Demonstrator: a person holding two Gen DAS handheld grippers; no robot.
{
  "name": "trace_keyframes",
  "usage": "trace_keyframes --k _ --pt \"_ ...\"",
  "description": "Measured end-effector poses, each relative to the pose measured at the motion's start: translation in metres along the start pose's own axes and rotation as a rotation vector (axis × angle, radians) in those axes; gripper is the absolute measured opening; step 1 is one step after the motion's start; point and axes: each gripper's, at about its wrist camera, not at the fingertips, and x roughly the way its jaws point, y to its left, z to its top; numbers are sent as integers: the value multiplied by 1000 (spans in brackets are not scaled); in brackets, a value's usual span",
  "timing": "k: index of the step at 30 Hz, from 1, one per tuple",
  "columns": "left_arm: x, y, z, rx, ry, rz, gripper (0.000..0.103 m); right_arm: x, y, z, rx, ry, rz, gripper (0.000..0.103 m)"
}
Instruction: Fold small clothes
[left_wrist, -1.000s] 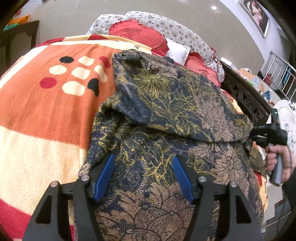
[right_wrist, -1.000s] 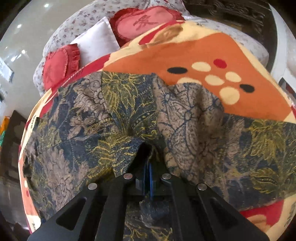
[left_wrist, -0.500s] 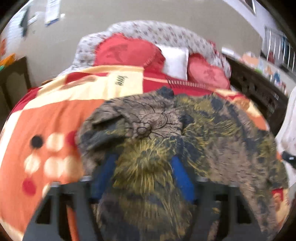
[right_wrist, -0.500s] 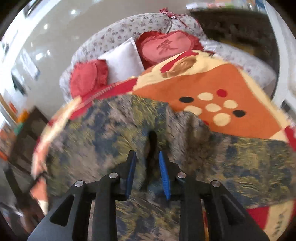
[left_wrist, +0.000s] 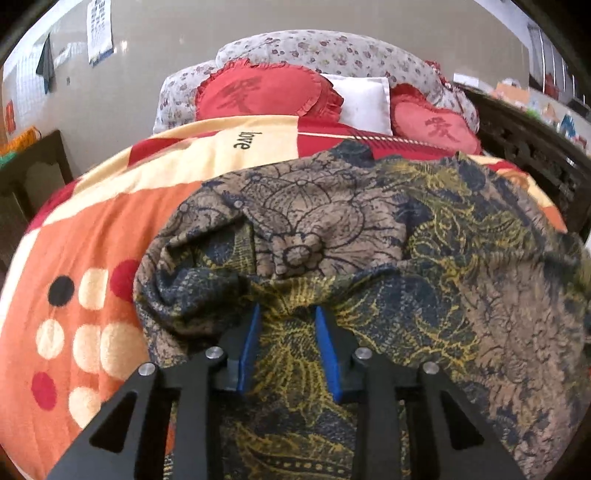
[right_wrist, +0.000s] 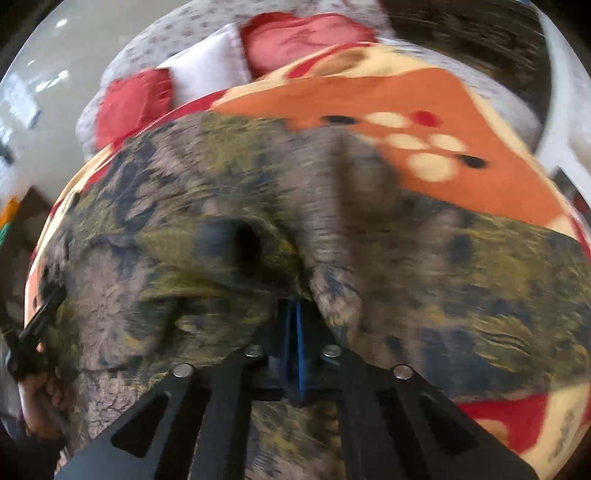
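- Orange blanket (left_wrist: 85, 240): bare along the left of the left-wrist view, free to serve as landing ground for a fold.
- Left tool (left_wrist: 288, 314): jaws drawn narrow, just now closing, with a gathered bunch of the garment (left_wrist: 332, 236) between the blue pads (left_wrist: 247, 343); apparently pressing on it, judging by the creases fanning out from the tips.
- Tighten fully on that thick bunch before any lift off the blanket, to guard against slipping.
- Garment: spread rumpled across the blanket, covering the middle and right of it, with one lobe rolled over itself at the edge of the bare orange part.
- Likely step: taking hold with both tools to carry one side over the other.
- Flatten that rolled lobe onto the blanket first, or accept a lump inside the fold.
- Lift both tools evenly above the blanket, keep the cloth taut between them, and lay the edge down square rather than dragging.
- Right tool (right_wrist: 295, 310): jaws just now closed, pads together on a thin pinch of the garment, with cloth puckering up on either side of the tips.
- Blurred right-wrist view, so no telling the number of layers in that pinch; check for a single edge before pulling across the blanket.
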Motion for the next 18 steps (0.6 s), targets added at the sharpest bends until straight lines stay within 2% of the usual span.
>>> trace_keyframes --k 3,5,6,7,8,10,12,14,16,18 --pt "1 -1 0 1 2 4 34 -15 16 1 -14 -53 152 8" --pt "1 0 0 -3 1 1 34 -10 38 -1 -102 -55 212 12" --pt "1 0 0 -4 1 2 36 -2 47 -3 -154 -31 186 12" --pt "1 0 0 -6 2 11 39 14 51 -5 -217 26 59 12" --pt "1 1 0 -11 3 20 44 17 47 -6 -214 38 -13 12" --pt "3 4 0 -29 6 12 45 3 27 -6 -105 -16 24 13" --pt "3 6 0 -36 7 6 46 -18 10 -13 -36 -61 23 20" --pt "3 6 0 -36 6 7 46 -26 4 -20 1 -61 101 28" --pt "3 6 0 -34 6 9 46 -24 -1 -27 60 -50 200 30" --pt "4 6 1 -36 6 8 46 -13 -5 -30 130 -41 234 35"
